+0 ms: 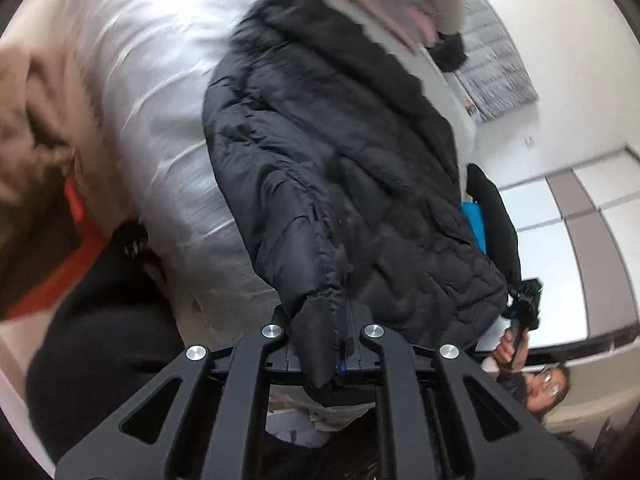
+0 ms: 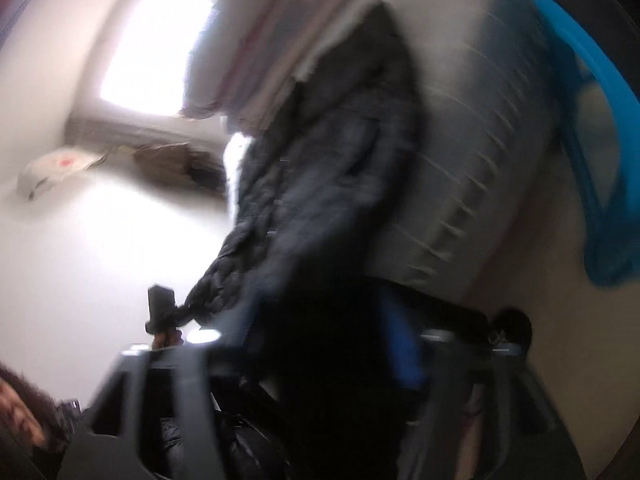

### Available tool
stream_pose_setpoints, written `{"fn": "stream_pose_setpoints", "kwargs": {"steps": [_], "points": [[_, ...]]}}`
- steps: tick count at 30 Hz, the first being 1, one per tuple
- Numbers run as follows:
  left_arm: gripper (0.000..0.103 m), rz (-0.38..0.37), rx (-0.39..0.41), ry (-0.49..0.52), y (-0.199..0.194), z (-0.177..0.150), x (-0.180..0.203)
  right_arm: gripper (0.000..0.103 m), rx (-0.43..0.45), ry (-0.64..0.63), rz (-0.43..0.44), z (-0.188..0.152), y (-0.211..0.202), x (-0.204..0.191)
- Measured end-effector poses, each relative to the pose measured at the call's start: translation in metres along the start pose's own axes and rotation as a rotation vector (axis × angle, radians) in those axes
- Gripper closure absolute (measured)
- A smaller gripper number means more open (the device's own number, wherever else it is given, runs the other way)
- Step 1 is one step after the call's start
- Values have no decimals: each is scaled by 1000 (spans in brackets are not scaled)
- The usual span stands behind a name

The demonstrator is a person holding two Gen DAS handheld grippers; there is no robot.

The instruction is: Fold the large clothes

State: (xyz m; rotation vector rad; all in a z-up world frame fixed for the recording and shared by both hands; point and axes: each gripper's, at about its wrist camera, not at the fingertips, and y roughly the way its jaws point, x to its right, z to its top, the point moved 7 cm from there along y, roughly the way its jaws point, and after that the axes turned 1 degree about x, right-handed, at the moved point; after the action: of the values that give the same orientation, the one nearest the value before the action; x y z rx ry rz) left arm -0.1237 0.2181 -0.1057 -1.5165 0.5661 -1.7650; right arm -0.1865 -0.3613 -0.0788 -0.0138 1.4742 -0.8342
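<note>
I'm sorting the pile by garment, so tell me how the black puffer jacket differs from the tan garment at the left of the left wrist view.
The black puffer jacket is quilted and dark; the tan garment is light brown and shows no quilting. The jacket lies stretched out along the pale bed cover, while the tan one sits bunched at the frame's edge. The left gripper clamps the jacket's edge; nothing holds the tan garment. Both are blurred by motion.

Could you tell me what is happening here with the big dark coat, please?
A person holds a black puffer coat up by one edge with both tongs. The left tongs are shut on a fold of it. The right tongs grip the far corner. The rest trails onto the white bed. No fold is made yet.
</note>
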Motion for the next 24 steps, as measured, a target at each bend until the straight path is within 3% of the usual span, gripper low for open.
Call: {"fn": "stream_pose_setpoints", "kwargs": {"steps": [4, 7, 11, 14, 16, 17, 20, 24], "points": [[92, -8, -35, -15, 11, -6, -8, 23, -3, 100, 104, 23, 5, 17], [91, 2, -51, -19, 14, -10, -7, 20, -52, 103, 148, 23, 15, 5], [88, 7, -66, -42, 19, -9, -13, 19, -131, 45, 148, 26, 41, -20], [87, 12, -69, -47, 22, -10, -14, 20, -132, -48, 59, 23, 54, -34], [87, 10, -65, -46, 21, -10, -14, 62, -133, -85, -16, 18, 58, -37], [87, 8, -60, -44, 20, -10, -14, 77, -124, -91, -47, 16, 59, -37], [91, 4, -25, -31, 15, -8, -11, 87, -85, -112, -92, 8, 55, -46], [96, 4, 31, -4, 2, -5, 6, 91, -13, -126, -36, 4, 46, -70]]}}
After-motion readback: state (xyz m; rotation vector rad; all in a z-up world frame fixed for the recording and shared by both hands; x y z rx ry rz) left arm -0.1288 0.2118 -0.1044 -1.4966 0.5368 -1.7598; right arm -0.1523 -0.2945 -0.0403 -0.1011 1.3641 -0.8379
